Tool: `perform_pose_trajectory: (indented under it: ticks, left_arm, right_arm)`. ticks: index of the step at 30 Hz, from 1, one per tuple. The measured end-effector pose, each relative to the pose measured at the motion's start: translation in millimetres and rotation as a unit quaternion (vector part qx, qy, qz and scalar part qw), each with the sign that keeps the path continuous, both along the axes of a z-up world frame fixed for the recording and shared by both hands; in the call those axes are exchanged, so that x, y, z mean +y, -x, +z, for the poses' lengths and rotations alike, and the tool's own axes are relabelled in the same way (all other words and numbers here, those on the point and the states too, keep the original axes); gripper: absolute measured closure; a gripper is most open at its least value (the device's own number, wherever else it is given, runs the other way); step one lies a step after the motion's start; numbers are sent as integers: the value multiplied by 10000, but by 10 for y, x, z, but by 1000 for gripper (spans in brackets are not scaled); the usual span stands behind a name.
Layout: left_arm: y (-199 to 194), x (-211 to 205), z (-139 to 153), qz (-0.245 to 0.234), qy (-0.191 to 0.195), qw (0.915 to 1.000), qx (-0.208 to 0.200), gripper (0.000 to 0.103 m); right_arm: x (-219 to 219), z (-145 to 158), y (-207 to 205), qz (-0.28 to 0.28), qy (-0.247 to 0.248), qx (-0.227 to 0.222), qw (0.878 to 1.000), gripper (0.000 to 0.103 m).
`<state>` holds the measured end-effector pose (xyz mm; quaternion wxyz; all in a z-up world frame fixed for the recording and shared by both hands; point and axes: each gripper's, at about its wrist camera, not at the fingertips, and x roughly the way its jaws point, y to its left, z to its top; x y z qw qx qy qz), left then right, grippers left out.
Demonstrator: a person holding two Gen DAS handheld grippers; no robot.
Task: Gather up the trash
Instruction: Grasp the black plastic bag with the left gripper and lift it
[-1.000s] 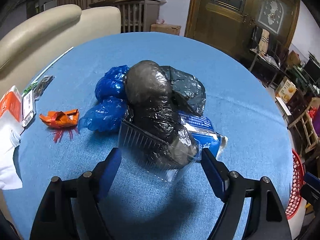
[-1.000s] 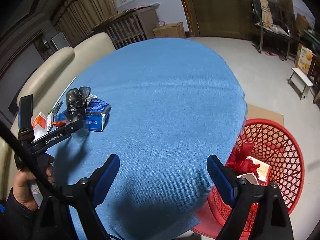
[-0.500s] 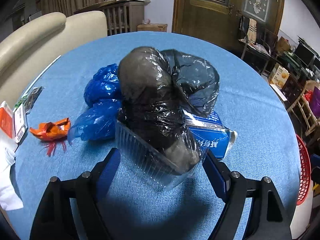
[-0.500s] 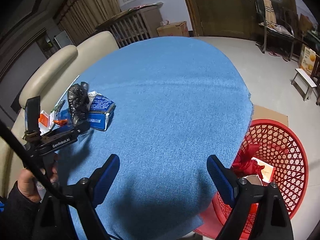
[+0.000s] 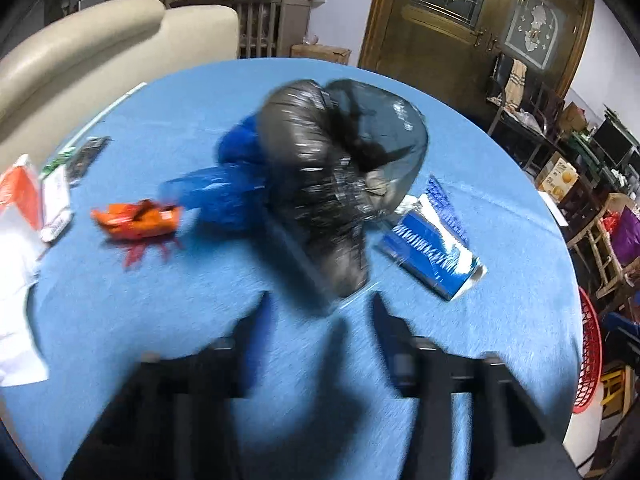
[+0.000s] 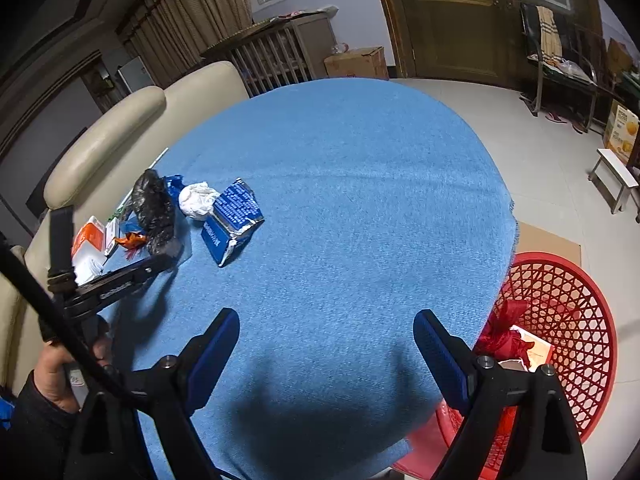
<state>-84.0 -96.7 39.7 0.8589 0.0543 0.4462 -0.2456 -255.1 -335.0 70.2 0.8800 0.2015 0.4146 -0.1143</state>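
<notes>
Blue cloth (image 6: 360, 208) covers the round table we work over, with a cream sofa (image 6: 120, 128) behind it on the left.

Going left to right in the left wrist view, we see white paper (image 5: 16, 280) cut off at the edge, an orange-and-white packet (image 5: 20, 192), an orange wrapper (image 5: 136, 220), crumpled blue plastic (image 5: 224, 196), then the black plastic bag (image 5: 320, 200), shiny and wrinkled, its lower end sitting in a clear ribbed tray (image 5: 320, 292). To its right lies a blue-and-white carton (image 5: 432, 252), and a sliver of the red basket (image 5: 588, 360) shows at the frame edge.

Our left gripper (image 5: 320, 320) is badly blurred here. Its jaws are closing with the tray's near end between them; we cannot tell whether the pads press on it yet.

The right wrist view shows what the other does not: a hand (image 6: 64, 372) holding the left gripper's handle, a white crumpled wad (image 6: 198, 200) behind the bag, and the whole basket (image 6: 560, 320) on the floor by the table's right edge, with red wrapping and paper inside. Our right gripper (image 6: 326, 344) hangs with its jaws spread wide and nothing between them, above bare cloth.
</notes>
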Motion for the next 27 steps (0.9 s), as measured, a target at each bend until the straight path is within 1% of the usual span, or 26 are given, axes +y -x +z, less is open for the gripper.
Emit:
perform_pose_trajectory:
  ticks: [1,2,5,6,8,11,12,15,16,17,18,19,20,22,24,25,27]
  left_arm:
    - [17,58,39,91,-11,9999,-98,22]
    - [45,102,82,161,6,9997,-173,22]
    - [83,115,198,291,132,9994,-164,22]
    - [77,65,276,331,247,9990,-193,22]
    - [33,-57,390,477,263,9981,-281,22]
    - [-175,-275,514,753,124,9962,-419,22]
    - [-256,-361,525,852,2,9953,-457,22]
    - [-515,-608,423,904,-386,9946,-324,22]
    - [-555,-615,383,926,-467,9942,-293,25]
    - [-582,-625,368,887,-428,9948,-259,55]
    - [-607,-629,360,842,-427,9954,-165,72]
    - [-603,-583,373,824,-361,9959,-110,73]
    - [-599,-549,407,803,-246,9964,-148,73]
    - [-509,-469,549,726,-125,9966,-375,73]
    - [-387,-334,675,770,142,9959,-442,74]
    - [-297,-216,795,814,367,9946,-522,74]
    - [-160,-69,930,864,562,9925,-660,74]
  right_arm:
    - [12,-1,6,15,7,-8,10000,12]
    - [11,-8,5,19,7,-8,10000,12]
    - [17,-36,12,15,-47,1,10000,12]
    - [22,-47,6,21,-67,13,10000,12]
    - [44,-51,-2,62,-75,5,10000,12]
    - [70,-25,10,107,-45,-43,9999,12]
    - [65,-14,25,93,-41,-60,9999,12]
    - [14,-9,79,5,-78,-77,9999,12]
    - [-8,-14,98,-27,-90,-77,9999,12]
    - [-25,-16,111,-46,-97,-74,9999,12]
    - [-52,-22,131,-77,-116,-76,9999,12]
    - [-75,-28,146,-107,-133,-84,9998,12]
    - [-93,-34,154,-131,-145,-86,9998,12]
    - [-118,-48,157,-159,-182,-84,9997,12]
    - [-116,-61,140,-147,-215,-91,9996,12]
    - [-96,-60,124,-112,-211,-98,9997,12]
    - [-51,-49,98,-47,-207,-125,9997,12]
